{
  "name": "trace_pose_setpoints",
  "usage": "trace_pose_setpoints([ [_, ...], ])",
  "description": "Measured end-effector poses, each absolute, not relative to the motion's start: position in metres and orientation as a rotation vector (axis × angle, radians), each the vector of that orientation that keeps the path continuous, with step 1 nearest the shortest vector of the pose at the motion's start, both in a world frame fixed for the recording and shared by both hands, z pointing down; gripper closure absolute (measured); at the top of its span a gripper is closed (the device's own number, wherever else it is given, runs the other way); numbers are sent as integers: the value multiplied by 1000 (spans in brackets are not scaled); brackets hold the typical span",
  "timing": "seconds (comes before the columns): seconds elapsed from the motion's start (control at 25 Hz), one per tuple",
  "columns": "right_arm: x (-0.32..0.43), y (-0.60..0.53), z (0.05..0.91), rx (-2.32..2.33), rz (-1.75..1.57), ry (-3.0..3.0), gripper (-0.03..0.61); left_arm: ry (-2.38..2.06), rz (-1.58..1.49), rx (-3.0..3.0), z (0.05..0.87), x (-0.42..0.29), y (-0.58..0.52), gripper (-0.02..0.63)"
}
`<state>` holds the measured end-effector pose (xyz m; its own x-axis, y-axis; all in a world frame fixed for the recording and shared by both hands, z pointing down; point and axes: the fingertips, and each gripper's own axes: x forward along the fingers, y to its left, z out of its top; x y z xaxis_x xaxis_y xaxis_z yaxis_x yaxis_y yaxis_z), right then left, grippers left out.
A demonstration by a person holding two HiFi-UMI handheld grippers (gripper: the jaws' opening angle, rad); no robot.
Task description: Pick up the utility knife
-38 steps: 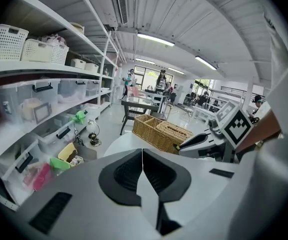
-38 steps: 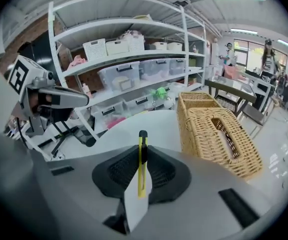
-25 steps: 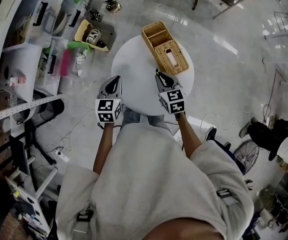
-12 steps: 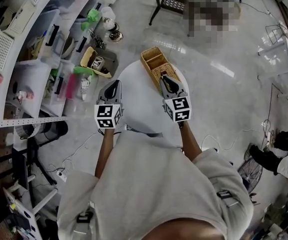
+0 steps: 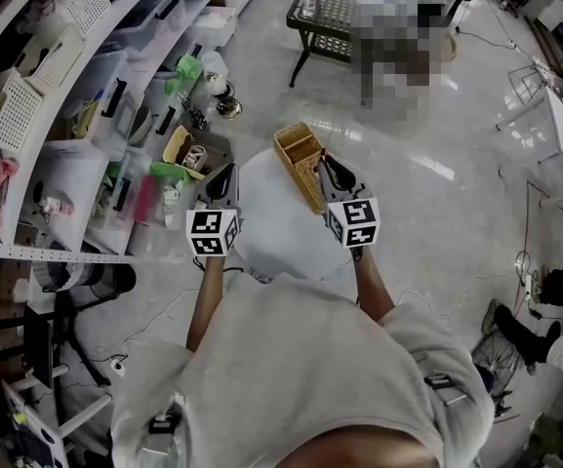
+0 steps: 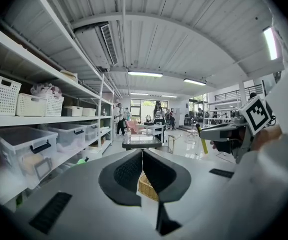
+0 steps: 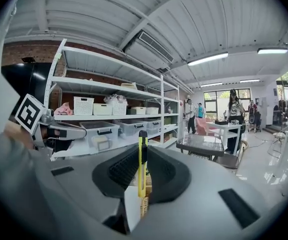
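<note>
Raised higher over the round table than before, the right gripper is clamped on the upright yellow utility knife, while the left gripper is closed, empty.

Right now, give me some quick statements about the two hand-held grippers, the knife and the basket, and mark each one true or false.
1. The right hand-held gripper holds the yellow utility knife. True.
2. The left hand-held gripper holds a tool too. False: its jaws are shut together on nothing.
3. The wicker basket sits on the round white table. True.
4. The knife lies on the table. False: it stands upright between the right jaws, lifted off it.
</note>
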<state>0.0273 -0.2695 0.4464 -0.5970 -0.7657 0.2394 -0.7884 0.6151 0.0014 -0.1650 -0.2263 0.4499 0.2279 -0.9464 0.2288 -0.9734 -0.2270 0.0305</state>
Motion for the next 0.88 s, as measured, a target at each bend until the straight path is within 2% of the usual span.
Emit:
trace_pose_setpoints([
  [0.88, 38, -270, 444, 1346, 147, -2606, 508, -1846, 235, 2356, 440, -160, -225, 592],
])
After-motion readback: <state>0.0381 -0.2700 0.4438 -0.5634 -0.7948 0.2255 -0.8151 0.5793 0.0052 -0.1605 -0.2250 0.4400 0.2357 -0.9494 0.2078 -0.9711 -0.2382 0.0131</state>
